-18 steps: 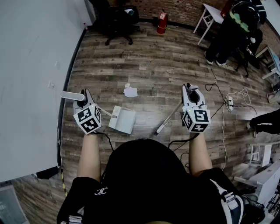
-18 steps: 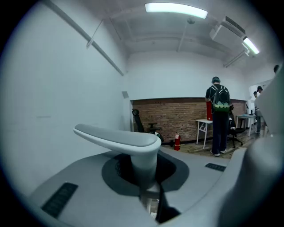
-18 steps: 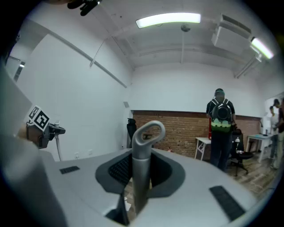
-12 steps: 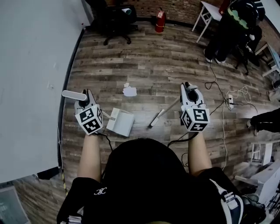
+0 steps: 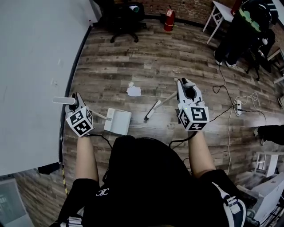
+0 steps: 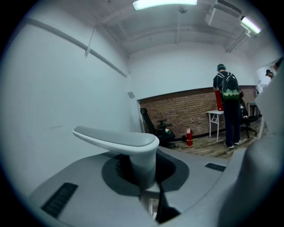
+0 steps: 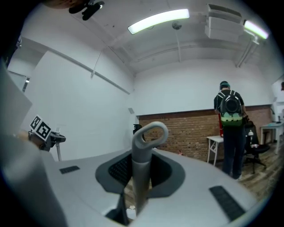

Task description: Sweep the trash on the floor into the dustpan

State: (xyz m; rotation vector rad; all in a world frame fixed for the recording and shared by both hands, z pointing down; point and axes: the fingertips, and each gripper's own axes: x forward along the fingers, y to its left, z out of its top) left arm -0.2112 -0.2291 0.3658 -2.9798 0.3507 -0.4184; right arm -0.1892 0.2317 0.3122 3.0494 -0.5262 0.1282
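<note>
A crumpled white paper scrap (image 5: pixel 133 91) lies on the wood floor ahead of me. The white dustpan (image 5: pixel 118 121) rests on the floor just short of it, its long handle (image 5: pixel 63 100) running left into my left gripper (image 5: pixel 76 107), which is shut on it. In the left gripper view the flat handle top (image 6: pixel 116 137) sticks up between the jaws. My right gripper (image 5: pixel 187 91) is shut on the broom handle (image 7: pixel 144 153); the broom (image 5: pixel 153 109) slants down-left, its head on the floor right of the pan and below the scrap.
A white wall (image 5: pixel 35 66) runs close along my left. An office chair (image 5: pixel 124 20) and a red fire extinguisher (image 5: pixel 168 20) stand at the far wall. A person (image 5: pixel 246 31) stands far right by a white table (image 5: pixel 219 13). Cables and a power strip (image 5: pixel 238 105) lie on the right.
The broom head has swept left and forward, toward the paper scrap and the pan. The left gripper and dustpan have shifted a little left. The scrap has not moved.
</note>
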